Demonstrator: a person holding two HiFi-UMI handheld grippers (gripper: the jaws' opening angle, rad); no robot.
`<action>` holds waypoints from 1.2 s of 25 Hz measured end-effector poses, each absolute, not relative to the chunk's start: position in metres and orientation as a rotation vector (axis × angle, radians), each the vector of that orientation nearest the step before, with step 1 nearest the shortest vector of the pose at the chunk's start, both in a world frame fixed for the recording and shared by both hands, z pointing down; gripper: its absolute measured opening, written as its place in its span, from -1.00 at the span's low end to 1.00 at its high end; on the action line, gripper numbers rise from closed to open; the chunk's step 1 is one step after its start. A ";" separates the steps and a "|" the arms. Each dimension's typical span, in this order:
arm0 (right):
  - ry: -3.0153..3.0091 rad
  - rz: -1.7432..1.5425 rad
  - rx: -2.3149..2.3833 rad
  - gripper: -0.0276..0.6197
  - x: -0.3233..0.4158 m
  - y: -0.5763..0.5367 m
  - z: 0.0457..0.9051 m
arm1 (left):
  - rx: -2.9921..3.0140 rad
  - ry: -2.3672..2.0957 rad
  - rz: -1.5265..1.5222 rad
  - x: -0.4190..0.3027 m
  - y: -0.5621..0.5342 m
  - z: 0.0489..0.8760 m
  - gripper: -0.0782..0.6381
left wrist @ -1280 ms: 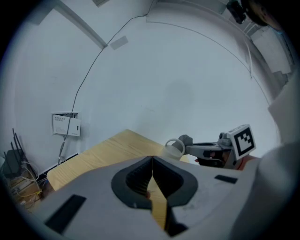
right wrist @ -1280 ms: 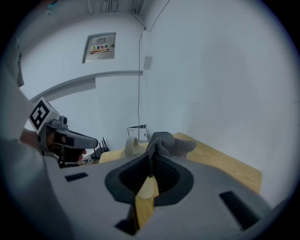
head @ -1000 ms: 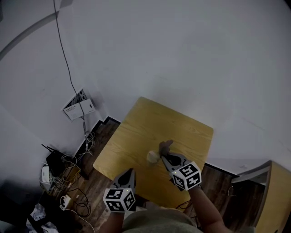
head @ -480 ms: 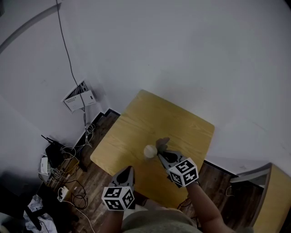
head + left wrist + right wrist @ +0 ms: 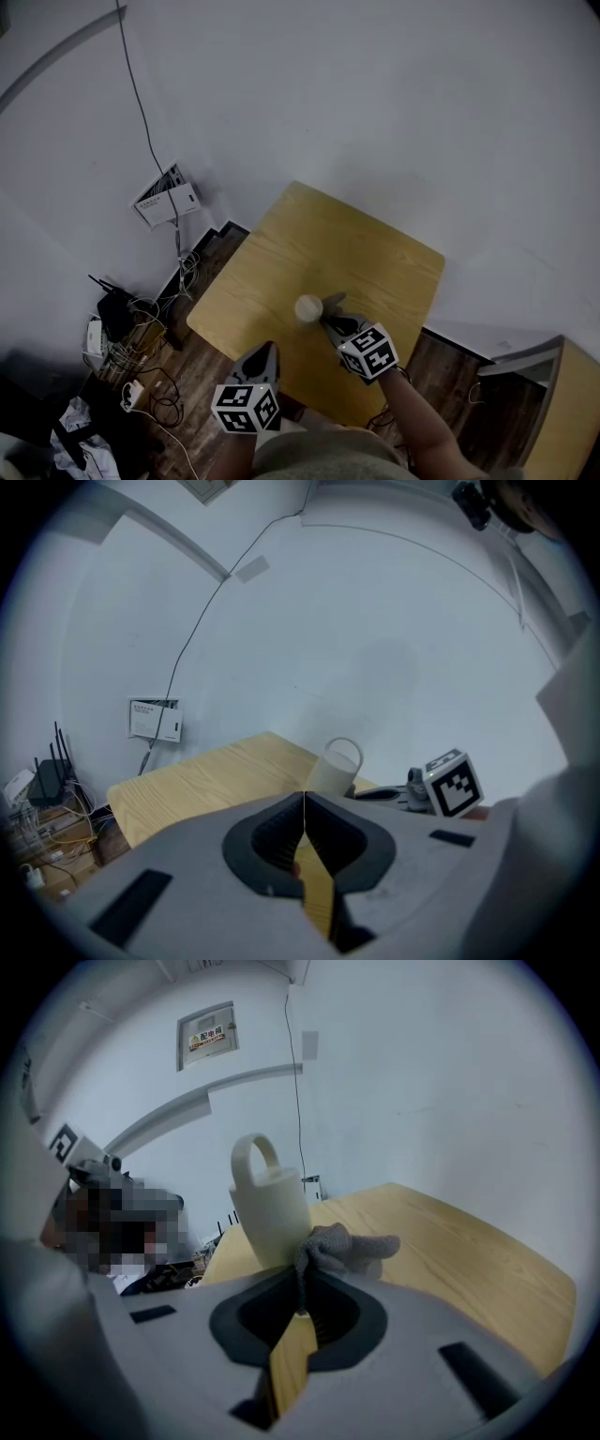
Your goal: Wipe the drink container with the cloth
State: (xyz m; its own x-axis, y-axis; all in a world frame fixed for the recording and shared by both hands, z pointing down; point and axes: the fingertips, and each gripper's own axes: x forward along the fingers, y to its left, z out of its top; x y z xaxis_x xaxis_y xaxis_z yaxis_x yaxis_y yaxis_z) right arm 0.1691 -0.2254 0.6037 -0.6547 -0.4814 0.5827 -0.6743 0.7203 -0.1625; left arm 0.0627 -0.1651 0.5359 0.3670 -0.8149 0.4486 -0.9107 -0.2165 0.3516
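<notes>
A cream drink container (image 5: 308, 307) with a loop handle stands upright near the front of the yellow wooden table (image 5: 375, 253). My right gripper (image 5: 330, 322) is just right of it, shut on a grey cloth (image 5: 342, 1246). The bunched cloth rests against the lower side of the container (image 5: 270, 1204). My left gripper (image 5: 265, 352) hangs at the table's front edge, apart from the container (image 5: 335, 766), with its jaws closed together and nothing between them. In the left gripper view the right gripper's marker cube (image 5: 453, 782) shows beside the container.
White walls close the table in at the back and right. A wall box (image 5: 164, 202) with a cable sits low on the left wall. A router and tangled cables (image 5: 127, 342) lie on the dark wood floor at left. A wooden cabinet (image 5: 572, 403) stands at right.
My right gripper has moved left and nearer with the cloth, bringing it up against the container. The left gripper has hardly moved.
</notes>
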 end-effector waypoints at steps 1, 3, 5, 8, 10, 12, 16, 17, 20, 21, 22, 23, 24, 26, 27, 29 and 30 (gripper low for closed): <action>-2.401 0.508 0.872 -0.87 0.169 -0.224 0.609 | 2.072 -1.488 0.225 0.063 -0.165 0.536 -0.78; -2.375 0.513 0.860 -0.87 0.168 -0.220 0.620 | 2.073 -1.489 0.227 0.063 -0.163 0.535 -0.77; -2.351 0.515 0.851 -0.87 0.168 -0.218 0.631 | 2.074 -1.490 0.230 0.064 -0.163 0.536 -0.77; -2.315 0.519 0.844 -0.87 0.167 -0.216 0.647 | 2.075 -1.494 0.235 0.063 -0.162 0.536 -0.77; -2.295 0.525 0.844 -0.87 0.167 -0.214 0.655 | 2.074 -1.497 0.237 0.062 -0.161 0.536 -0.78; -2.282 0.531 0.849 -0.87 0.166 -0.212 0.663 | 2.075 -1.498 0.240 0.061 -0.160 0.535 -0.77; -2.269 0.543 0.872 -0.87 0.165 -0.209 0.667 | 2.092 -1.489 0.243 0.059 -0.158 0.534 -0.78; -2.266 0.544 0.880 -0.87 0.165 -0.208 0.667 | 2.096 -1.485 0.244 0.059 -0.157 0.534 -0.77; -2.269 0.542 0.932 -0.87 0.171 -0.206 0.662 | 2.107 -1.473 0.249 0.059 -0.156 0.535 -0.77; -2.267 0.539 0.960 -0.87 0.174 -0.206 0.658 | 2.109 -1.469 0.250 0.060 -0.157 0.535 -0.77; -2.264 0.533 0.991 -0.87 0.178 -0.205 0.654 | 2.112 -1.466 0.250 0.060 -0.157 0.536 -0.77; -2.261 0.522 1.023 -0.87 0.181 -0.205 0.648 | 2.115 -1.462 0.250 0.060 -0.158 0.536 -0.77; -2.262 0.510 1.054 -0.87 0.184 -0.205 0.642 | 2.118 -1.459 0.249 0.059 -0.158 0.536 -0.77; -2.271 0.497 1.109 -0.87 0.188 -0.201 0.630 | 2.127 -1.450 0.247 0.058 -0.159 0.535 -0.77; -2.278 0.494 1.133 -0.87 0.189 -0.199 0.623 | 2.133 -1.444 0.247 0.057 -0.160 0.535 -0.77; -2.293 0.487 1.178 -0.87 0.191 -0.195 0.609 | 2.147 -1.428 0.248 0.056 -0.162 0.534 -0.77; -2.301 0.487 1.202 -0.87 0.192 -0.194 0.602 | 2.156 -1.419 0.250 0.055 -0.164 0.534 -0.77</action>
